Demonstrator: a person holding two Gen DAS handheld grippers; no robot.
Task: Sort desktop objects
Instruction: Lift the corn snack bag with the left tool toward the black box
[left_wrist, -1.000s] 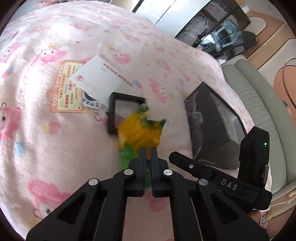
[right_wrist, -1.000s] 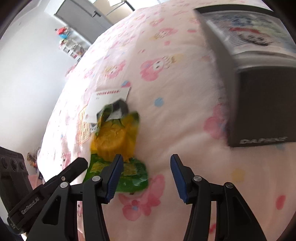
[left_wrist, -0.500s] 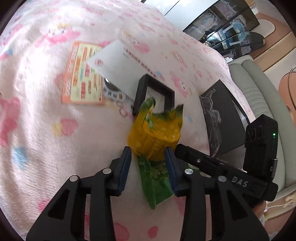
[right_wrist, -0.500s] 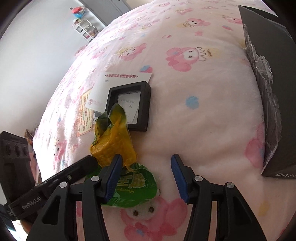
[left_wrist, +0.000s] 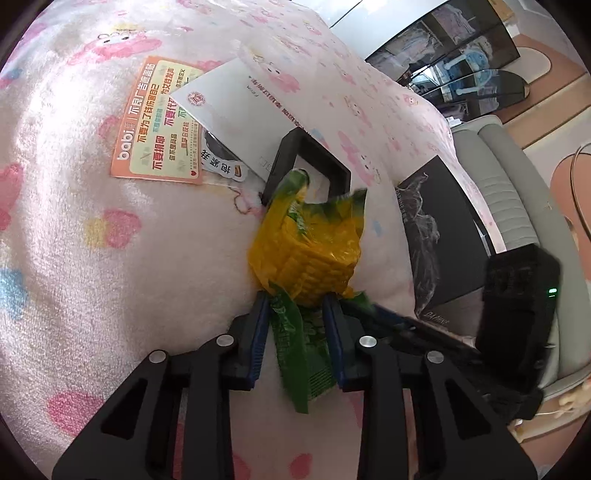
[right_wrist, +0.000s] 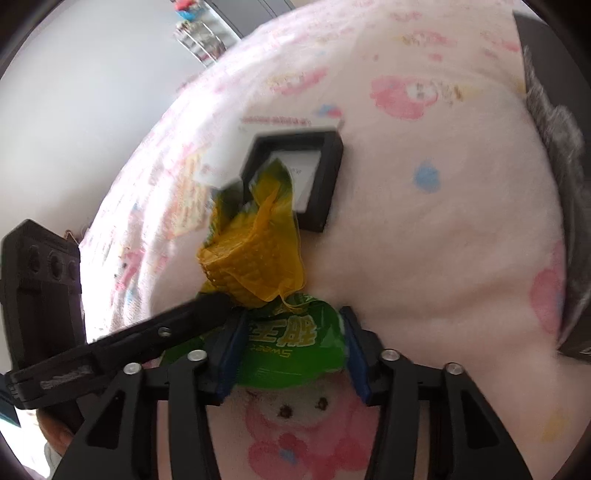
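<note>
A corn snack packet (left_wrist: 306, 254), yellow over the cob and green at its near end, lies on the pink cartoon blanket (left_wrist: 92, 258). My left gripper (left_wrist: 293, 302) straddles it where yellow meets green. Its jaws are closing and its blue pads touch the packet on both sides. In the right wrist view the packet (right_wrist: 255, 258) points away from me. My right gripper (right_wrist: 291, 325) has the green end between its closing jaws, and the foil bulges between the pads. The left gripper's finger (right_wrist: 199, 306) comes in from the left, against the cob.
A small black frame box (left_wrist: 314, 162) lies just beyond the packet, on a white envelope (left_wrist: 236, 110). An orange card (left_wrist: 155, 122) is left of it. A large black box (left_wrist: 436, 240) sits to the right, near the blanket's edge and a grey seat (left_wrist: 509, 184).
The left gripper went from shut to straddling the packet and sank onto it. The right gripper moved in over the green end and its jaws narrowed onto it.
</note>
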